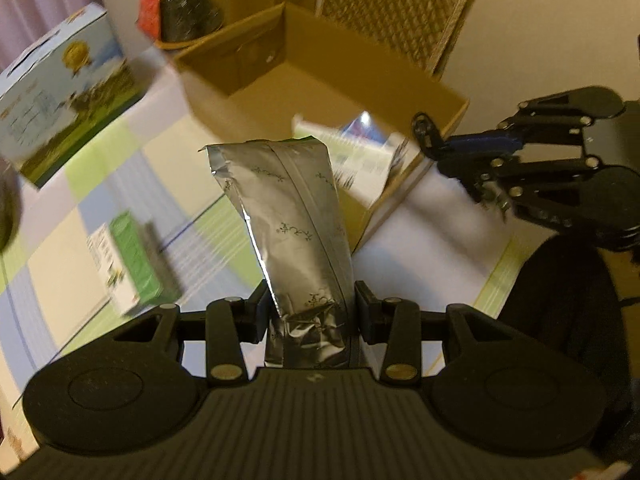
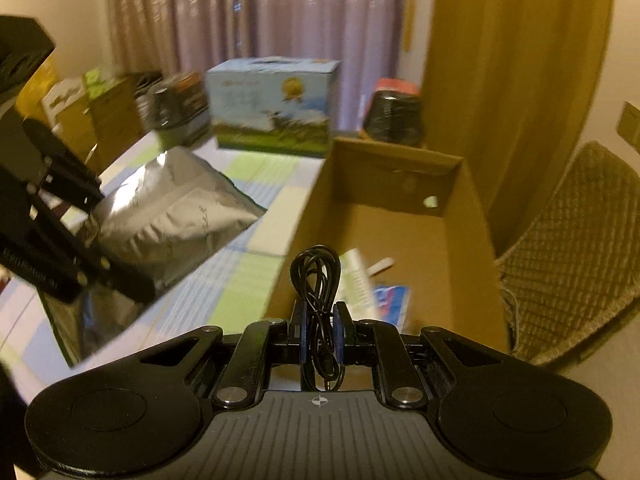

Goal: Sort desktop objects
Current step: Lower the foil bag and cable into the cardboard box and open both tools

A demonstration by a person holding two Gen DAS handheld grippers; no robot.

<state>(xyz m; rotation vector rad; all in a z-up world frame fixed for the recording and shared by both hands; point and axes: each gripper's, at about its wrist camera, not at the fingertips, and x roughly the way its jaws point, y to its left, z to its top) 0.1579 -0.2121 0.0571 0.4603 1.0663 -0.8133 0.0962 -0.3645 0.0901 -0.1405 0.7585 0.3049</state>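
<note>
My left gripper (image 1: 310,312) is shut on a silver foil pouch (image 1: 292,216), which sticks up and forward above the checked tablecloth. The same silver foil pouch (image 2: 172,208) shows at the left of the right wrist view, clamped by the left gripper (image 2: 100,240). A coiled black cable (image 2: 318,276) is pinched between the blue pads of my right gripper (image 2: 320,332), which is shut on it above the near wall of the open cardboard box (image 2: 472,240). From the left wrist camera, the right gripper (image 1: 436,148) hovers over the cardboard box's (image 1: 320,68) right corner.
Papers and a booklet (image 2: 376,284) lie in the box. On the table stand a blue printed carton (image 1: 64,92), a small green and white box (image 1: 128,260) and a dark wrapped tub with a red lid (image 1: 180,12). A woven chair (image 2: 568,248) stands right of the box.
</note>
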